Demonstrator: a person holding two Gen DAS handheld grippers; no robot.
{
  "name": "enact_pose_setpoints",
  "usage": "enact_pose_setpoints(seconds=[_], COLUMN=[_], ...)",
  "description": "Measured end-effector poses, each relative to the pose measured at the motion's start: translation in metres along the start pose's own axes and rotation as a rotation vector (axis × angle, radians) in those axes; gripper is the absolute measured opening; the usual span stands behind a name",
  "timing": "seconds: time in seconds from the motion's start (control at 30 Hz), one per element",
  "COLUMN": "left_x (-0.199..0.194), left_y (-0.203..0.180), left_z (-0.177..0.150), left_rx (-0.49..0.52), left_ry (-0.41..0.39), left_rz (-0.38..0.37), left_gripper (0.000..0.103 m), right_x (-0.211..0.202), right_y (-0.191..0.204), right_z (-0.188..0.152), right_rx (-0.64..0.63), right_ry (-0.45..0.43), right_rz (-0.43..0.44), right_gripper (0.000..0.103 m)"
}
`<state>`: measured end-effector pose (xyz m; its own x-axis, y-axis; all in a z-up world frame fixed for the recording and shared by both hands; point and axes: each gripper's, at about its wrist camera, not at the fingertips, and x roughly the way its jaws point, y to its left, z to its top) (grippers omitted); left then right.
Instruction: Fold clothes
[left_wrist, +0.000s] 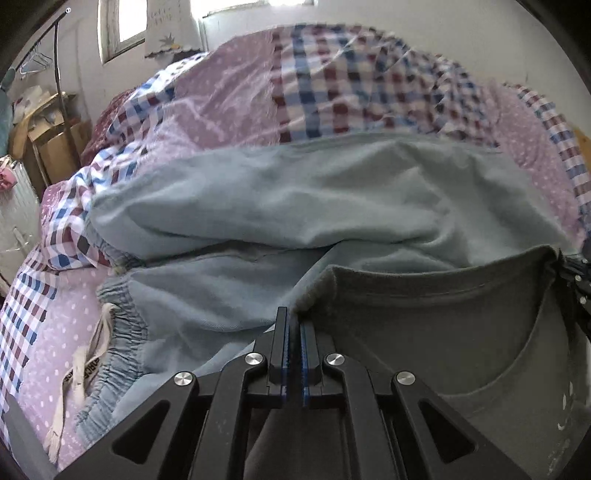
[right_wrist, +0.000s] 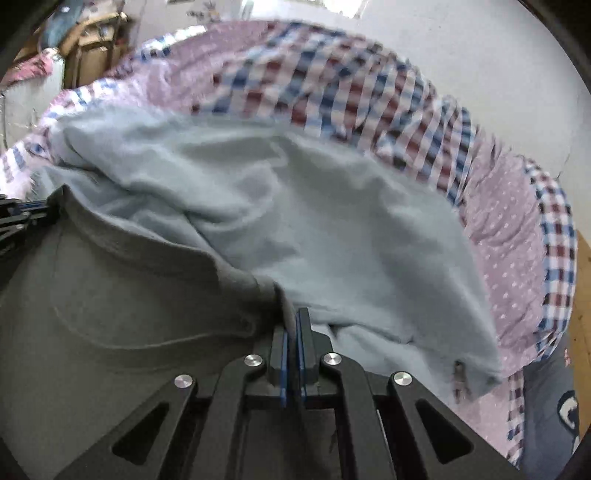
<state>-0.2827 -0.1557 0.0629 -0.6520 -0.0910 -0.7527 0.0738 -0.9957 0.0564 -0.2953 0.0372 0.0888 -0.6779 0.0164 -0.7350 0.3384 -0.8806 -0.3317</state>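
Left wrist view: the grey T-shirt (left_wrist: 443, 332) hangs by its collar edge, clamped between the left gripper (left_wrist: 293, 325) fingers; its lower part runs out of frame. The right gripper (right_wrist: 291, 325) fingers clamp the other corner. Beneath, light blue trousers (left_wrist: 295, 199) cover the checked bedspread (left_wrist: 332, 92) on the bed; motion blurs the far pattern.
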Motion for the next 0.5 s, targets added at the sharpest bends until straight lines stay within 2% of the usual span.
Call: enact_pose_setpoints(seconds=[0.1,0.17,0.23,0.27,0.33,0.4,0.5], left_x=[0.022,0.029,0.028,0.025,0.012,-0.008,-0.039], left_y=[0.0,0.003,0.007,0.01,0.017,0.027,0.046], left_z=[-0.01,-0.016,-0.018,-0.019,-0.023,-0.03,-0.042], left_rx=[-0.01,-0.027,-0.042,-0.048,-0.053,-0.074,-0.124], left_ry=[0.038,0.034,0.03,0.029,0.008,-0.016,-0.036], left_rz=[0.012,0.01,0.019,0.014,-0.021,-0.068,-0.148], left_gripper=[0.011,0.018,0.041,0.049,0.072,0.078,0.078], right_x=[0.03,0.038,0.029,0.021,0.0,-0.03,-0.078], right_y=[0.012,0.016,0.008,0.002,-0.015,-0.037,-0.06], right_z=[-0.012,-0.018,-0.02,-0.021,-0.026,-0.037,-0.06], right_rx=[-0.03,-0.038,0.003,0.031,0.1,0.176,0.244], right_ry=[0.049,0.057,0.03,0.012,-0.027,-0.066,-0.124], right_rz=[-0.022,-0.043,-0.047,-0.037,0.006,0.064,0.119], right_gripper=[0.005,0.018,0.043,0.05,0.067,0.073,0.076])
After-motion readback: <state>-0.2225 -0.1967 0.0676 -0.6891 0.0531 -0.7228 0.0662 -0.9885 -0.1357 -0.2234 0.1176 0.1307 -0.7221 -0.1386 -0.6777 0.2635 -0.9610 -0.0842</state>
